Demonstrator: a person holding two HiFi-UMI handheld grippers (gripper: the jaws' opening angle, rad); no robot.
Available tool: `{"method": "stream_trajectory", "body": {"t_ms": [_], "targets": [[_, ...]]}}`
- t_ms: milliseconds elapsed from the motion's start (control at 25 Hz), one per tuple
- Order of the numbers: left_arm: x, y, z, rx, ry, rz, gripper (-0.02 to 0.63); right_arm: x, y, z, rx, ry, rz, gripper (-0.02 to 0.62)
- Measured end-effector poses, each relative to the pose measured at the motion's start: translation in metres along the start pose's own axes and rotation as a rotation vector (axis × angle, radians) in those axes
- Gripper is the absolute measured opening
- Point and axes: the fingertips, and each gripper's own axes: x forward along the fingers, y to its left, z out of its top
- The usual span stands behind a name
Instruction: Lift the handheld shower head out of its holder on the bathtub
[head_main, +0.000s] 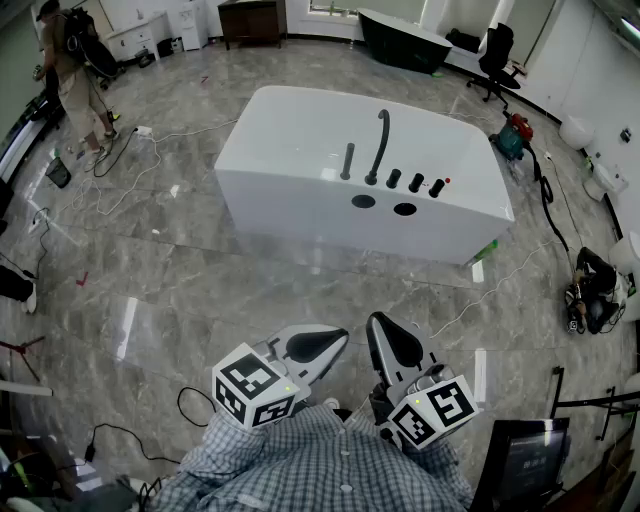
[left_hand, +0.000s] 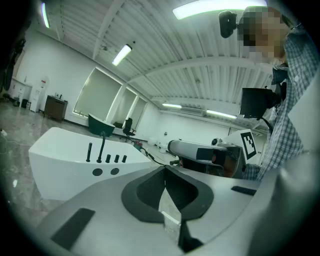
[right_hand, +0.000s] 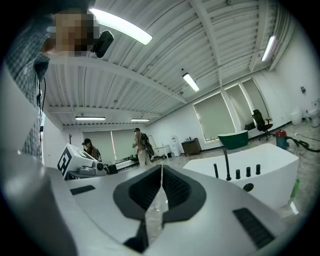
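Nearest the camera is the person's checked shirt, with both tools held out just in front of it, well short of the white bathtub. The left tool is fully closed, jaws pressed together with nothing between them; its own view shows the pads meeting on a thin line. Same story for the right tool: jaws together and empty. They sit side by side and both point roughly toward the tub across a stretch of grey marble floor.

The handheld shower head is the short black stick standing upright on the tub's near rim. It shows as the leftmost of the black fittings from both tool views. Just right of it on the same rim is the tall curved spout, then three stubby black knobs. Two dark round holes are in the tub's side wall right below those.

A green bottle lies on the floor by the tub's right corner. Beyond the tub there's a dark tub and an office chair. Well off to the tub's left, a person is standing near some cables.
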Motion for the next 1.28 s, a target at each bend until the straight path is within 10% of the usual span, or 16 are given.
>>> {"method": "stream_trajectory", "body": {"t_ms": [1280], "targets": [[0.017,-0.034,-0.006,0.004,0.0,0.069,0.009,-0.046,-0.025,0.004,0.015,-0.01,0.012,0.023]]}}
